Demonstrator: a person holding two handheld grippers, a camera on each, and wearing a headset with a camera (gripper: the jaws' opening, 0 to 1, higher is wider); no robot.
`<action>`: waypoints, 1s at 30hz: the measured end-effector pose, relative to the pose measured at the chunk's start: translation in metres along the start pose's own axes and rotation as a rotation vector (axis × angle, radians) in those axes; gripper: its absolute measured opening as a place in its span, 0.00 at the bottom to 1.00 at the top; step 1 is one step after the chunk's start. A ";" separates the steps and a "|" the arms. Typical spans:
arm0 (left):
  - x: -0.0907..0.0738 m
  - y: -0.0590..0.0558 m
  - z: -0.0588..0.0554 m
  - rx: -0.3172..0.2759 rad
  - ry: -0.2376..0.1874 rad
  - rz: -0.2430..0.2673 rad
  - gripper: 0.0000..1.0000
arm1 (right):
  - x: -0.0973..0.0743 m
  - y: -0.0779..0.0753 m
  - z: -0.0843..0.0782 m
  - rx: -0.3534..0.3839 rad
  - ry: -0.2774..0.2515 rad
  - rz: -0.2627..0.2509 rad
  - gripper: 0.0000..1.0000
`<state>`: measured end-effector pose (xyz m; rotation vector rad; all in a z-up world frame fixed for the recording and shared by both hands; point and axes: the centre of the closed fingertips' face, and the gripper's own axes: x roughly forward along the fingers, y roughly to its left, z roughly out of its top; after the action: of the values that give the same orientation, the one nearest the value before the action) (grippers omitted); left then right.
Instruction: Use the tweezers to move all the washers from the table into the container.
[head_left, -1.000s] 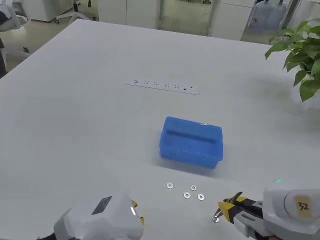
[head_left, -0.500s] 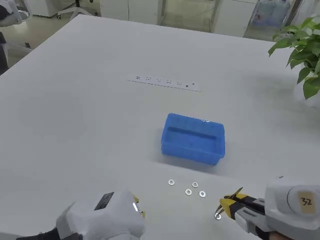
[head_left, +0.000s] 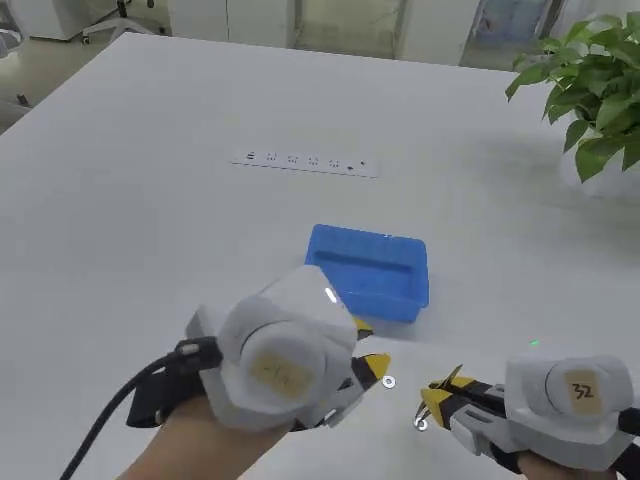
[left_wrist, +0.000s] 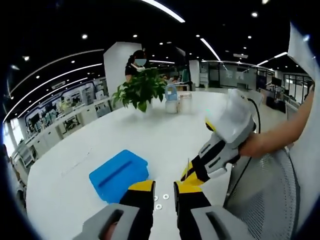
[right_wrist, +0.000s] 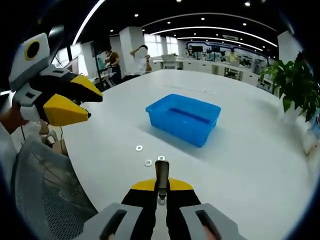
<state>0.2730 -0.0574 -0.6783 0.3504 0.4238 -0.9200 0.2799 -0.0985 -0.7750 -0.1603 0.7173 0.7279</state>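
washers lie on bare table between container wall and tweezers.

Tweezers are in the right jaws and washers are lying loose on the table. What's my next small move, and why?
Probably ease the right gripper forward and down until the tweezers tip meets the nearest washer. The tweezers are clamped in its jaws. That washer lies on the table just ahead of the tip, untouched, and the blue container sits beyond it.
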 end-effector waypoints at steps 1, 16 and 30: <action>0.005 -0.003 0.003 0.012 -0.001 -0.013 0.14 | 0.000 0.000 0.000 0.000 -0.001 -0.001 0.02; 0.065 -0.035 -0.009 0.088 0.042 -0.191 0.03 | 0.002 0.002 0.000 -0.016 -0.005 0.002 0.02; 0.061 -0.039 -0.007 0.201 0.042 -0.387 0.00 | 0.004 0.002 0.000 -0.050 0.008 0.025 0.02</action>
<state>0.2724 -0.1174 -0.7189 0.4810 0.4469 -1.3400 0.2806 -0.0949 -0.7768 -0.2006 0.7100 0.7703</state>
